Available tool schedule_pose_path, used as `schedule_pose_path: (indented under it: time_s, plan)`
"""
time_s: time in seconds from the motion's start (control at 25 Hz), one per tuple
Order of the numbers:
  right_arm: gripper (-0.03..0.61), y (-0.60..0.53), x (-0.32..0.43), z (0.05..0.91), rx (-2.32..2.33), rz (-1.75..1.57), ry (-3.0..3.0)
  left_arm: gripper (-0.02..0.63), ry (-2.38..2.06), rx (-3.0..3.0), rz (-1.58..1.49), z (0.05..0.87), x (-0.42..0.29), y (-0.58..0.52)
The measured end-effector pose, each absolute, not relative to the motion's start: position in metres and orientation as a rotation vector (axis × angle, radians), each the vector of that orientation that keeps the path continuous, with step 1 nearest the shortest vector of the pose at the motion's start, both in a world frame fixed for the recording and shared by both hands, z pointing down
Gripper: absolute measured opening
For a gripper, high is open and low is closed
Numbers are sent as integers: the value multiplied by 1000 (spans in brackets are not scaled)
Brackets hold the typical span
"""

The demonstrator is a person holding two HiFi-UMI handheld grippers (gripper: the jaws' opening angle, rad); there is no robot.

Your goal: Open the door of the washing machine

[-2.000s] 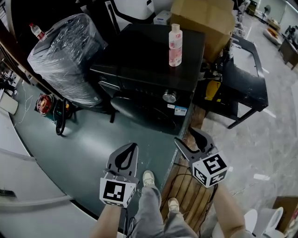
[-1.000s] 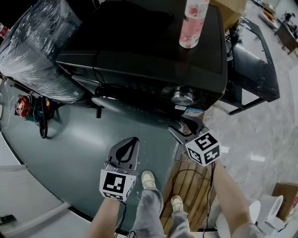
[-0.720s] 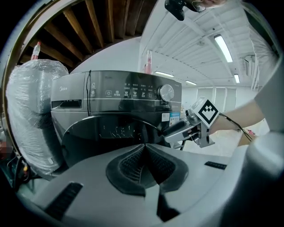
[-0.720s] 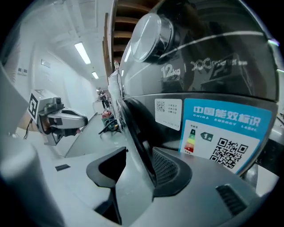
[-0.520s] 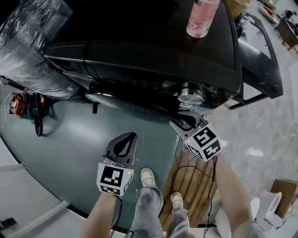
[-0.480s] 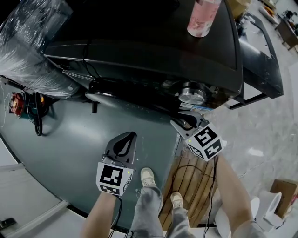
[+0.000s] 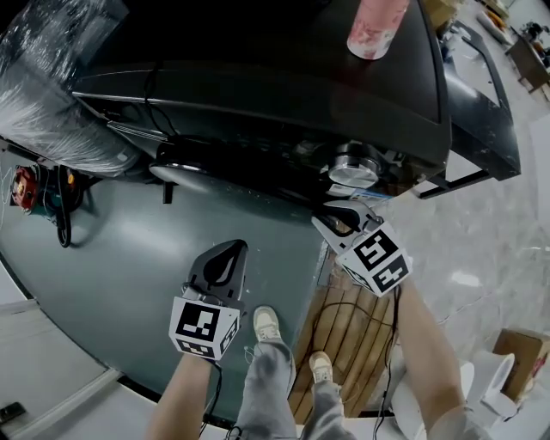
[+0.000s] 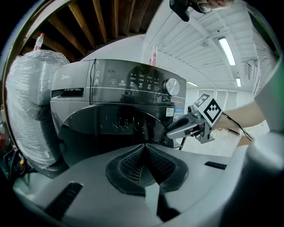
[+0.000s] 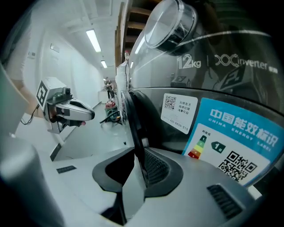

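The left gripper (image 7: 229,253) hangs low over the floor, well short of the machine, its jaws pressed together on nothing. The right gripper (image 7: 340,216) is up against the front face. Its own view shows the dark right edge of the door (image 8: 115,127) running down between its pads, so it appears clenched on that rim.

The door fills the lower middle of the front of the washing machine (image 8: 111,82) and looks closed, lying flush against the body. It is a stiff, round panel with a glossy dark face. That slick bulge probably gives no purchase, so the right-hand rim is the place to hold. I expect a latch to resist at first, then a light swing about the left edge, so a firm, steady pull suits better than a jerk.

Just above sits the dial (image 7: 354,168), near the front's upper right corner. A pink bottle (image 7: 378,21) stands toward the top's far right edge and could topple if the machine is jolted.
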State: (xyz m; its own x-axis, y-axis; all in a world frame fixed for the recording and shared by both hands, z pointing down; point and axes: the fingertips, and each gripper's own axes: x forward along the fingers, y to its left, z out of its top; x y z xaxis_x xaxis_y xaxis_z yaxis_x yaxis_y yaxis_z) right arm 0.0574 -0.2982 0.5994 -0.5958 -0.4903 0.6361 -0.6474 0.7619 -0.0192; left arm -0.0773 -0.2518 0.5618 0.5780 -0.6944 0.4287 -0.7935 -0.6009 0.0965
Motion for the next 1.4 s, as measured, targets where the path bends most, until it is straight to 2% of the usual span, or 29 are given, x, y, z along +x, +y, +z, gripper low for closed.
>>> schedule_pose_path:
  time_s: [0.84, 1.4]
  plan:
    - [75, -294, 56, 599, 823, 339, -2298, 18, -1277, 2456, 475, 568, -96, -230]
    - [77, -294, 57, 598, 855, 332, -2282, 18, -1472, 2237, 473, 576, -187, -165]
